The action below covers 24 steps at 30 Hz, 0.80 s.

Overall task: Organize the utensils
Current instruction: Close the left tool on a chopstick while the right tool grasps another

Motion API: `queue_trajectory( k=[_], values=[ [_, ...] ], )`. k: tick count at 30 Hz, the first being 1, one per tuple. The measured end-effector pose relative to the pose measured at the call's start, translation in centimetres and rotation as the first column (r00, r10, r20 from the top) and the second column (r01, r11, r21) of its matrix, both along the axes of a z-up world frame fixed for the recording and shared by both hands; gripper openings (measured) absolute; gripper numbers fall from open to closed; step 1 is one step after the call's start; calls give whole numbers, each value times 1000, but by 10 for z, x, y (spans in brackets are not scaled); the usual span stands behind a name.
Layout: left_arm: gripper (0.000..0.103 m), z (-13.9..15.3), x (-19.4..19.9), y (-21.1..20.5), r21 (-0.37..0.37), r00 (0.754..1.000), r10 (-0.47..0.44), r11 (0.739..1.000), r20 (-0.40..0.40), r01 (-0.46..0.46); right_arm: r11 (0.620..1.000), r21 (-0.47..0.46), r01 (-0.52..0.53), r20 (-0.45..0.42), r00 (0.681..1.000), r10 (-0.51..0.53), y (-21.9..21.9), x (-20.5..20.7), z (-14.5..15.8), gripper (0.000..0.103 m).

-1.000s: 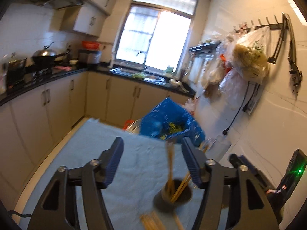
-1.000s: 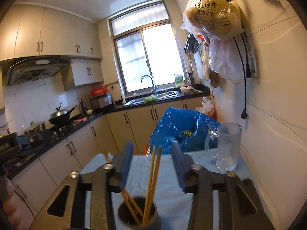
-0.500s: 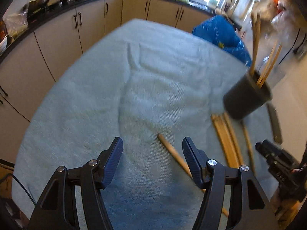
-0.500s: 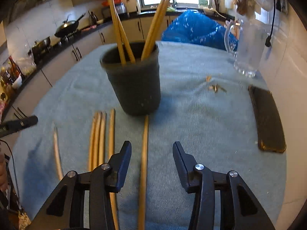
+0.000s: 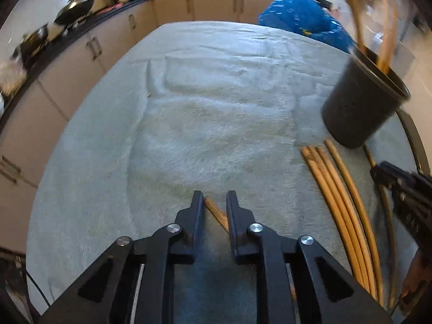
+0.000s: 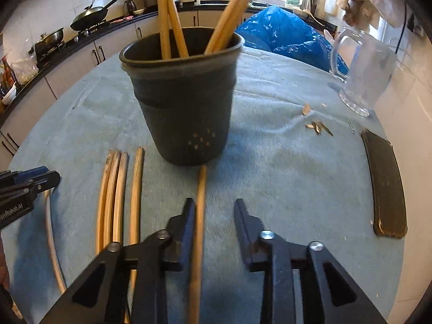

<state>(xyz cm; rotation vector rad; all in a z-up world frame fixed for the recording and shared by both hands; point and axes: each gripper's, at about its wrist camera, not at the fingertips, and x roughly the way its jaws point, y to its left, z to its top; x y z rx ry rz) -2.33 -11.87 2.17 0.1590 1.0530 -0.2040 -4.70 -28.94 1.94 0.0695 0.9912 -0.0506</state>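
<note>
Left gripper (image 5: 213,202) is closing around a thin wooden chopstick (image 5: 216,213) at lower centre; right gripper (image 6: 214,210) is closing with another bamboo chopstick (image 6: 199,216) beside its left finger. Both chopsticks are light, stiff, slippery: grip mid-shaft.

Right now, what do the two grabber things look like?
Both grippers are black. The left gripper and the right gripper each have two flat, tapering fingers on angular linkage arms with silver round bolts. White lettering marks the left gripper's side in the right wrist view. No sleeves show.
</note>
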Motion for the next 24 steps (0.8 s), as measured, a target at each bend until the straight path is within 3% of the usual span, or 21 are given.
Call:
queue_trajectory(
  k=[4, 9, 13, 18, 24],
  values=[
    [7, -2, -14, -13, -26, 991, -134, 991, 16, 134, 999, 20, 29, -19, 999, -29, -7, -6, 0, 6],
    [6, -2, -38, -7, -46, 966, -259, 965, 3, 258, 996, 82, 44, -75, 996, -38, -24, -38, 1, 6],
    [7, -1, -39, 1, -78, 956, -291, 955, -46, 287, 996, 88, 24, -131, 991, -13, -35, -66, 4, 7],
    [7, 2, -32, 5, -92, 948, -297, 953, -114, 288, 998, 66, 22, -193, 981, -9, -39, -70, 4, 7],
    [7, 1, -31, -10, -16, 928, -338, 940, -159, 340, 1000, 7, -2, -279, 960, 3, -35, -50, 4, 10]
  ],
)
